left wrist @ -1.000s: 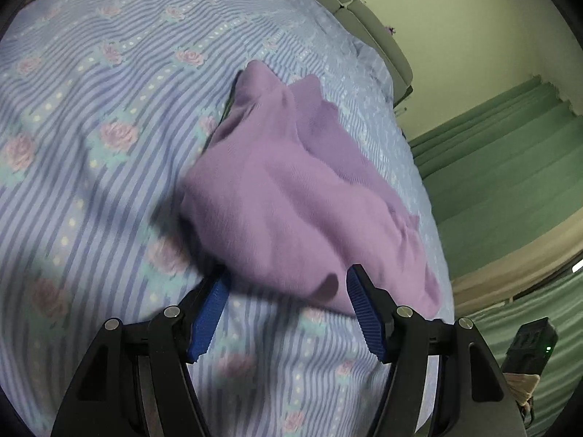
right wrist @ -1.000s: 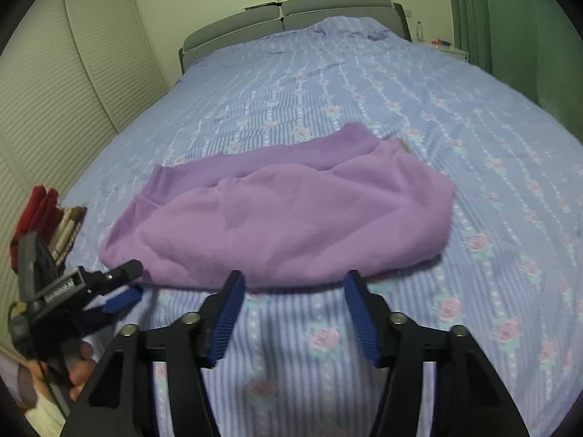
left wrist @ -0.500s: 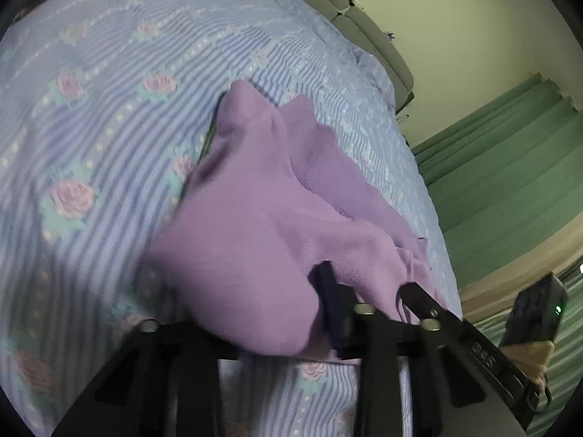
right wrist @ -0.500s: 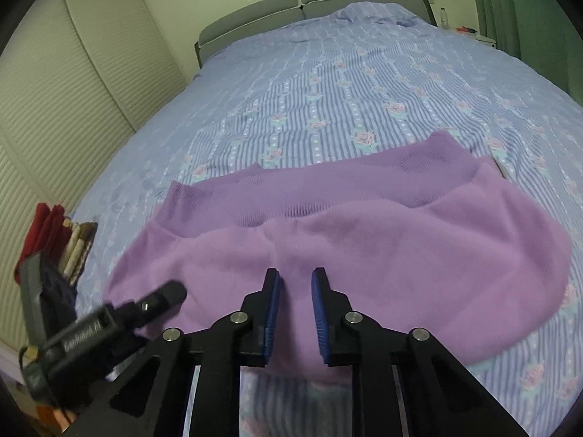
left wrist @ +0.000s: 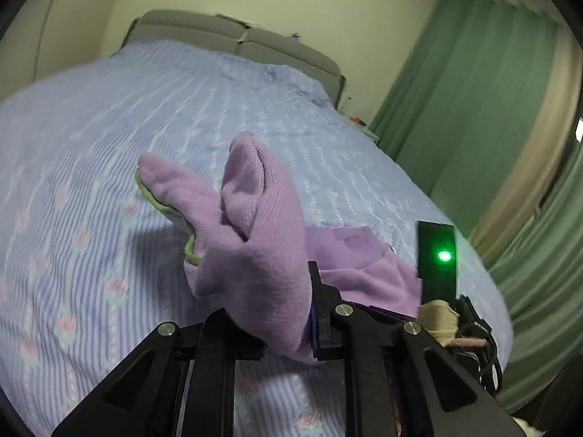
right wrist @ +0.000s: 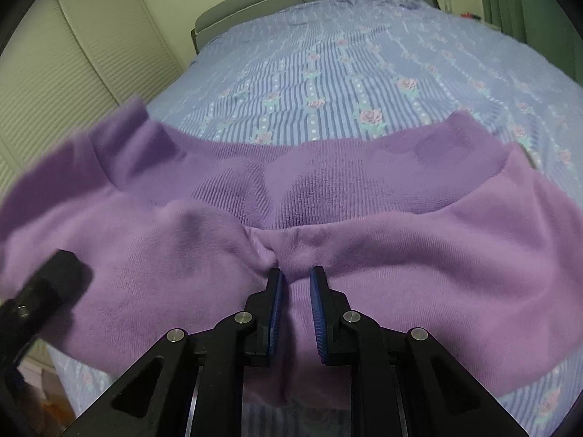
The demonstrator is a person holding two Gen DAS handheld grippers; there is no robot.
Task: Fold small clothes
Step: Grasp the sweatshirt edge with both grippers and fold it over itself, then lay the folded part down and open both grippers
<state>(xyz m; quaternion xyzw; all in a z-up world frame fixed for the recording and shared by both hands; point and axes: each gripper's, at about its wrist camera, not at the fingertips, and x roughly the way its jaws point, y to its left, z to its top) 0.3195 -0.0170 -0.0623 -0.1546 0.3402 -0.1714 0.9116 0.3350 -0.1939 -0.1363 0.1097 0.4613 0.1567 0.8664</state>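
Holding the soft, light purple garment on the bed, we have both tools clamped on its near edge: left tool, right tool.

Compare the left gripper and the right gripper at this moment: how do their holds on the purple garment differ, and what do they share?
The left gripper has a corner of the purple garment bunched up and raised off the bed; the right gripper pinches a small fold of cloth that lies low and spread. Cloth hides most of the left gripper's fingers; the right gripper's blue pads show plainly. Shared: both are shut on the same garment.
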